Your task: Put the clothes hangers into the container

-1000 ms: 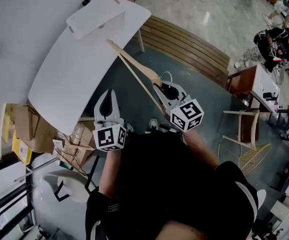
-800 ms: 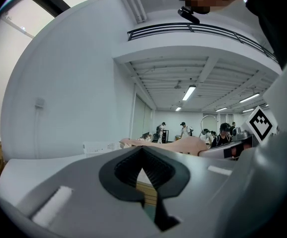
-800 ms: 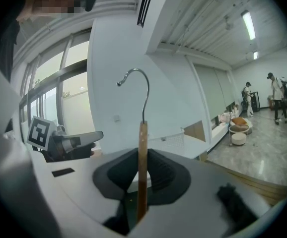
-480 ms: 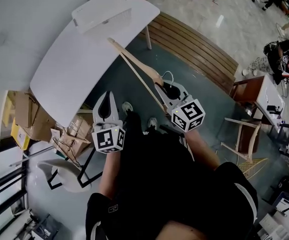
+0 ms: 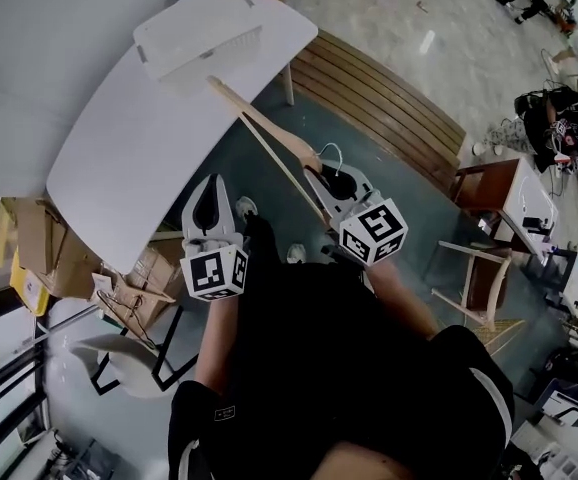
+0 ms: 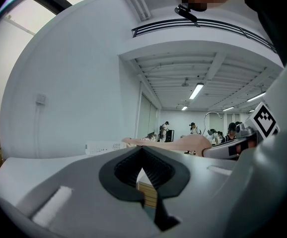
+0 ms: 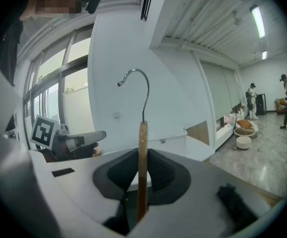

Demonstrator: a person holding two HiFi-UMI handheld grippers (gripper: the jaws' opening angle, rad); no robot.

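Looking down in the head view, left to right: cardboard boxes (image 5: 44, 253) on the floor under the near-left end of the white desk (image 5: 129, 158). The white perforated container (image 5: 194, 33) sits at the desk's far end, by the edge.

Left gripper (image 5: 211, 182) is off the desk's near edge and points towards it. Its own view has the jaws closed tip to tip with nothing between them (image 6: 142, 152); the container (image 6: 104, 146) shows low and far over the desk top.

Wooden clothes hanger (image 5: 269, 140) is in the air, not in the container. One arm reaches up-left to end just beside the container's near wall; contact can't be judged.

Right gripper (image 5: 316, 173) has its jaws clamped on the hanger's middle below the metal hook (image 5: 331, 151). Its own view shows the wood (image 7: 142, 148) edge-on, squeezed between the pads, with the hook (image 7: 136, 78) upright.

Slatted wooden bench (image 5: 379, 93) lies right of the desk, and a wooden chair (image 5: 479, 268) stands further right.
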